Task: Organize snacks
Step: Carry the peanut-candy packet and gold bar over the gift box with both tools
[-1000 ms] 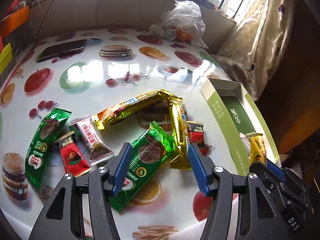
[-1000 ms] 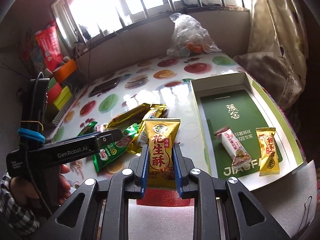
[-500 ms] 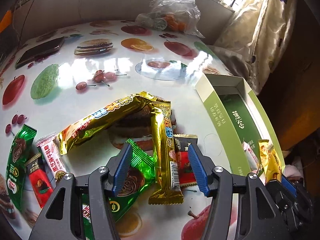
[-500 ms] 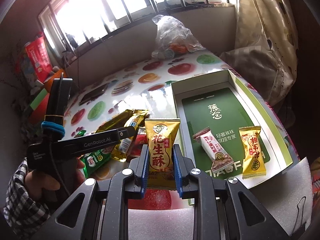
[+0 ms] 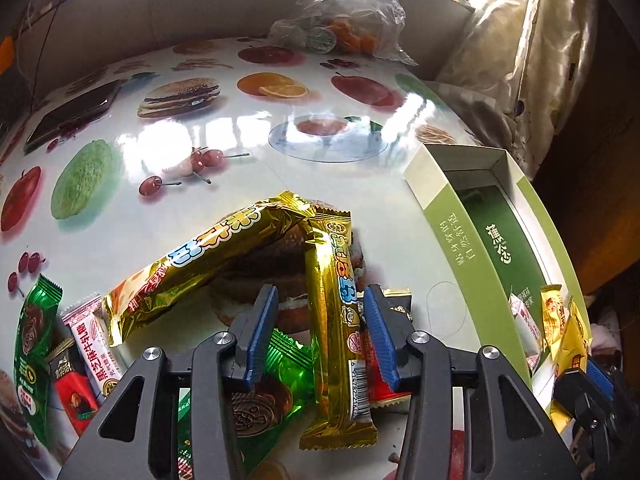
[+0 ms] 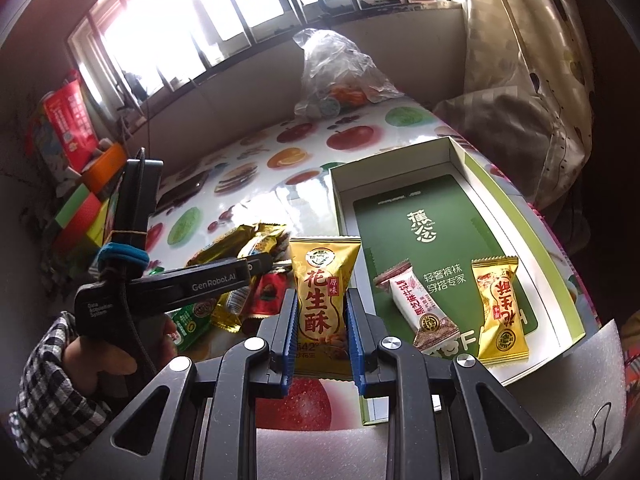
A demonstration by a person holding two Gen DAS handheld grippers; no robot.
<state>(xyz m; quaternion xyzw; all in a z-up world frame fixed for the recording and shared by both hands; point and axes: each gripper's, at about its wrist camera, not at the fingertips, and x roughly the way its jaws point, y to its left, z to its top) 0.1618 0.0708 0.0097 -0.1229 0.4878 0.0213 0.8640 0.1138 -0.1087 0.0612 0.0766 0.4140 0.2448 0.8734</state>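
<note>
Your right gripper [image 6: 322, 316] pinches a yellow peanut-candy packet [image 6: 323, 300], upright between the blue pads, its red characters facing you. It hangs just outside the near left wall of the green box [image 6: 472, 184], over the table [image 6: 240, 208]. Inside the box 2 snacks lie flat near the front edge: a white-and-pink packet [image 6: 418, 306] on the left and a yellow packet [image 6: 500, 314] to its right, close but apart.

Left of the box, the loose pile sits on the fruit-print table. Your left gripper [image 5: 318, 336] points steeply down over it, jaws closing, with a long gold bar [image 5: 336, 316] lying between the pads; the bar runs away from you, its barcode end nearest. You cannot tell from the left wrist view whether the pads press it yet. A 2nd gold bar [image 5: 200, 264] slants off to the left, meeting the 1st at the far end. A green wrapper [image 5: 260, 396] lies under the left finger and a red packet [image 5: 380, 380] under the right one. Farther left of the box are a green packet [image 5: 34, 344], a small red packet [image 5: 74, 388] and a white-and-pink packet [image 5: 96, 348].

In the right wrist view, your left hand [image 6: 92, 356], in a checked sleeve [image 6: 44, 380], grips the handle below the tool body.
</note>
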